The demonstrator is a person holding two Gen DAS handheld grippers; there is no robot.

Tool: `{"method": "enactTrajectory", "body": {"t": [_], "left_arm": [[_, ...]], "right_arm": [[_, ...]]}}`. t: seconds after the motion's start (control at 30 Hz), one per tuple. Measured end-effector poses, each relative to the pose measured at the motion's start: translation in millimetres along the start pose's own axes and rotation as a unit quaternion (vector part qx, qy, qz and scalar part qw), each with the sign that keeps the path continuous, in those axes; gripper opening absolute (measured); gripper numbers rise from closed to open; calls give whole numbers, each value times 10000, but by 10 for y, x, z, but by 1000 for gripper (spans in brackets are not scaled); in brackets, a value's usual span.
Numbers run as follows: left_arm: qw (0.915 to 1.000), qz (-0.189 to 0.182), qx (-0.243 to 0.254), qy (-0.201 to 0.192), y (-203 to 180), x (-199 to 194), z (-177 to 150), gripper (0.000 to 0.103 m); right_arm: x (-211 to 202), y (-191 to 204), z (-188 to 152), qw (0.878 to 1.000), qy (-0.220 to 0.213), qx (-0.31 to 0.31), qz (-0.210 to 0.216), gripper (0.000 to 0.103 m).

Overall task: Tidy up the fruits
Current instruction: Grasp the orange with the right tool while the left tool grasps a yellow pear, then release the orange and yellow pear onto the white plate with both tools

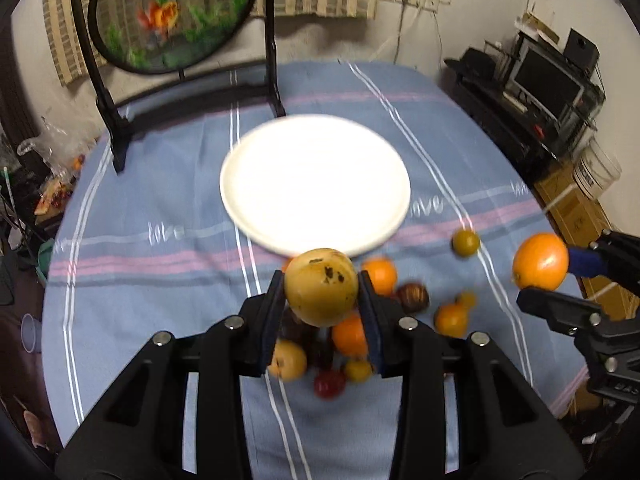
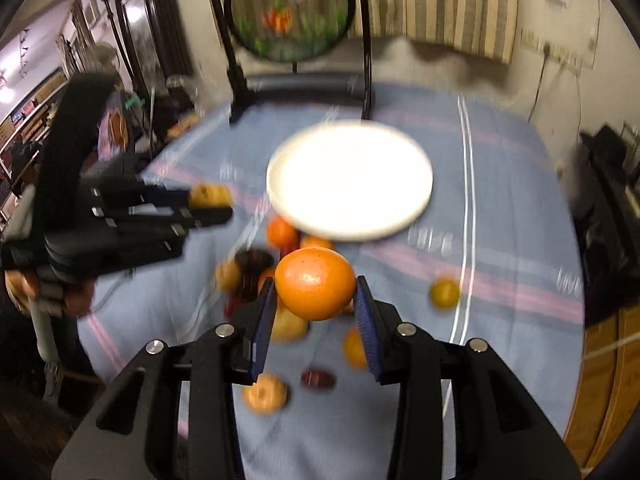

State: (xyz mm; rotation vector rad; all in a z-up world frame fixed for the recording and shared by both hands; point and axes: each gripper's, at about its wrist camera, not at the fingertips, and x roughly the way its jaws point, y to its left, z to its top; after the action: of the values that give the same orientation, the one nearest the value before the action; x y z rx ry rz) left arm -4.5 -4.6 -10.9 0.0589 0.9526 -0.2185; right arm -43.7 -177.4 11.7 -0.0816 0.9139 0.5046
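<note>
My left gripper (image 1: 322,290) is shut on a yellow-brown spotted fruit (image 1: 321,286), held above the table. My right gripper (image 2: 316,288) is shut on a large orange (image 2: 315,283), also lifted. That orange (image 1: 540,261) and the right gripper (image 1: 560,280) show at the right edge of the left wrist view. The left gripper (image 2: 212,204) with its yellow fruit (image 2: 209,195) shows blurred at the left of the right wrist view. A white plate (image 1: 256,216) lies bare just beyond both grippers. Several small fruits, orange (image 1: 380,276), yellow (image 1: 287,360), red (image 1: 329,384) and dark (image 1: 412,297), lie in a pile under the grippers.
A blue striped cloth (image 1: 140,280) covers the round table. A black stand with a round painted screen (image 1: 172,12) rises behind the plate. One small greenish fruit (image 1: 466,243) lies apart on the right. Shelves with a monitor (image 1: 544,80) stand off the table's right side.
</note>
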Motion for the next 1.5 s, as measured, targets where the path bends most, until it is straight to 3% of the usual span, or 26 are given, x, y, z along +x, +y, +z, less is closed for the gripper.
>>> {"method": "enactTrajectory", "body": {"t": [0.17,0.33,0.6,1.07,1.13,1.17,1.2,1.27,1.33,1.5], "left_arm": [[9999,75,-87,-90,13,80,260,36],[9998,184,-106,6,39,334,447,36],[9969,531,-167,551,184,1131,642,37],[9900,686,-188,1216,330,1963,747,37],[9892,675,-204,1283,344,2024,742,43],[9893,700,-221,1259,353,2034,742,59],[9900,718,-245,1189,357,2022,742,66],[9905,675,-285,1162,377,2012,750,66],[9901,692,-326,1178,410,2013,763,67],[9921,690,-375,975,466,1779,787,67]], "right_arm": [[8,-80,400,9993,-348,-72,-68,39],[205,-230,663,9992,-385,-16,-49,39],[1056,-543,817,9994,150,279,-109,39],[2081,-783,1006,9952,936,231,-173,39],[2209,-806,1006,9928,1164,188,-230,40],[2239,-805,1002,9920,1212,133,-325,41],[2268,-808,999,9912,1261,82,-383,41],[2261,-833,1004,9913,1256,100,-383,44],[2215,-857,1013,9919,1194,77,-420,58],[1837,-976,1071,9960,762,377,-266,58]]}}
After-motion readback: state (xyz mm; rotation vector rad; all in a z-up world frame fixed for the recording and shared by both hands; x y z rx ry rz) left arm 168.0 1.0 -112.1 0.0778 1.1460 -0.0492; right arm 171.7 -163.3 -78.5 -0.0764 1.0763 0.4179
